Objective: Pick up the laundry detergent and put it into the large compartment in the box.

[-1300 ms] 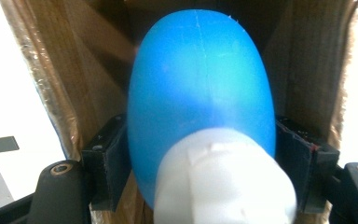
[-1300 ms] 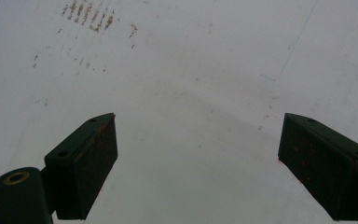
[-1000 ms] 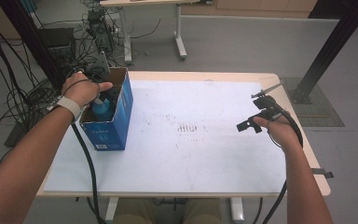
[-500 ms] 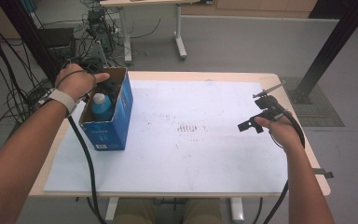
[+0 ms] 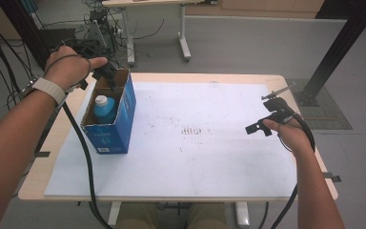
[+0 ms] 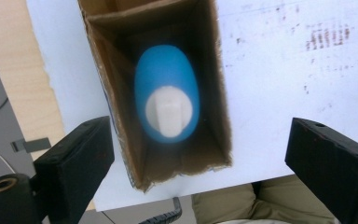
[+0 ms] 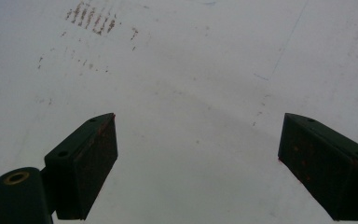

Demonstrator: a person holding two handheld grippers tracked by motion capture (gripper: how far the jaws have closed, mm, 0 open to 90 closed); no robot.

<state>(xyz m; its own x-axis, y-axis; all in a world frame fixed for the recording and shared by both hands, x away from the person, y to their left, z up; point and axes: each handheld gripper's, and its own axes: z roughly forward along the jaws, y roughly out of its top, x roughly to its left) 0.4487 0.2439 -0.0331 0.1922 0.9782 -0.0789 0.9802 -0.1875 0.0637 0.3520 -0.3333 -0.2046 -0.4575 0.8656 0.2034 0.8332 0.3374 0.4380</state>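
Left gripper: poised above the open top of the blue cardboard box, jaws apart, having just been opening, with nothing between them. Blue bottle: white-capped, upright inside the box, free of the pads; seen from directly above in the left gripper view. Judged from this, placement of the bottle in the box is done; withdrawal of the hand, and any closing of the box, remain. Centre: white sheet covering the table, bare apart from faint dark smudges. Right gripper: near the right edge, above the sheet, jaws wide and empty. Nothing obstructs either gripper; the trailing cable passes just beside the box.
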